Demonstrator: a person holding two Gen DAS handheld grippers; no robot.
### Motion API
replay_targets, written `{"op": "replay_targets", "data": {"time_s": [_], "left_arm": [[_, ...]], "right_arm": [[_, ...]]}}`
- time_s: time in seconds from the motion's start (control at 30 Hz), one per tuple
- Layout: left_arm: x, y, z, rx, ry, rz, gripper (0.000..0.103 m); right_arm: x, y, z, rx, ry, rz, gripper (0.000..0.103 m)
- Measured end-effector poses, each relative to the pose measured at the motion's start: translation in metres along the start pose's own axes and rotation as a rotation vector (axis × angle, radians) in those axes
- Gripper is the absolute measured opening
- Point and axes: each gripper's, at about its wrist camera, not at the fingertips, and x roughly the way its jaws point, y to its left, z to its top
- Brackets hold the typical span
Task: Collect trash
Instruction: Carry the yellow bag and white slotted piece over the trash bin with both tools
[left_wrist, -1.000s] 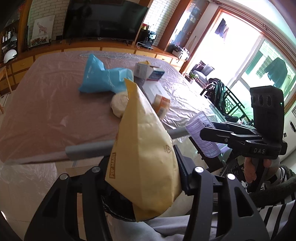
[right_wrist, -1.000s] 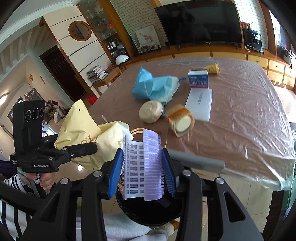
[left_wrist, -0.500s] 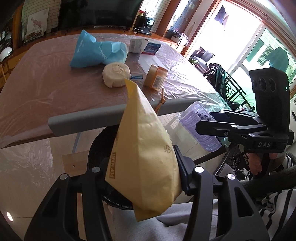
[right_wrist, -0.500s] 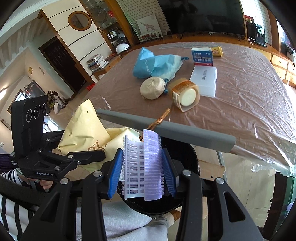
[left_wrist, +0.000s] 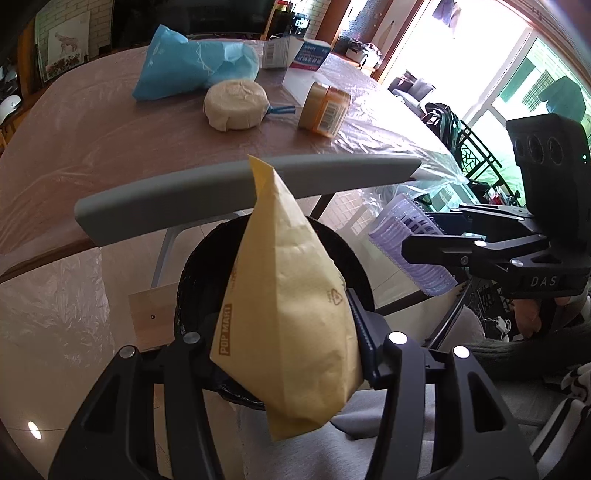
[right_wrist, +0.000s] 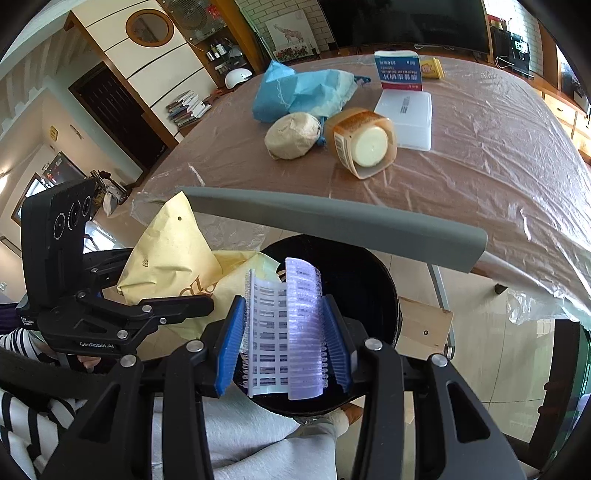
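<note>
My left gripper (left_wrist: 284, 332) is shut on a yellow padded mailer (left_wrist: 291, 306), which hangs over the round black bin (left_wrist: 192, 266) on the floor. My right gripper (right_wrist: 282, 339) is shut on a lilac ribbed plastic piece (right_wrist: 284, 325), held above the same black bin (right_wrist: 362, 273). In the left wrist view the right gripper (left_wrist: 417, 247) shows at the right with the lilac piece (left_wrist: 406, 243). The right wrist view shows the left gripper (right_wrist: 199, 306) at the left with the mailer (right_wrist: 173, 254). On the table lie a blue bag (left_wrist: 192, 66), a round beige wad (left_wrist: 236, 105) and an orange tub (left_wrist: 325, 109).
A grey bar (left_wrist: 229, 192) runs across just above the bin's far rim. The plastic-covered table (right_wrist: 480, 147) also carries a white flat box (right_wrist: 406, 118) and a blue-and-white carton (right_wrist: 399, 70). A wooden board (right_wrist: 424, 321) lies on the floor by the bin. A striped sleeve (right_wrist: 22, 413) is near.
Both grippers have sunk toward the bin and tilted further down, each keeping its load. The bin, mostly hidden before, now shows fully beneath them, and the table has slid up in both views.
</note>
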Motion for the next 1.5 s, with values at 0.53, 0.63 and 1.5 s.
{"op": "replay_targets", "data": {"time_s": [0.53,0.63,1.5], "left_arm": [[0.033,-0.005,0.001,0.027,0.070,0.060,0.054],[0.038,-0.005,0.000,0.029,0.081,0.063,0.054],[0.088,0.012,-0.005,-0.010,0.190,0.037,0.054]], "right_arm": [[0.037,-0.014,-0.009,0.018,0.064,-0.054,0.041],[0.046,-0.015,-0.010,0.011,0.078,-0.066,0.041],[0.082,-0.024,-0.023,0.046,0.117,-0.151,0.041]]}}
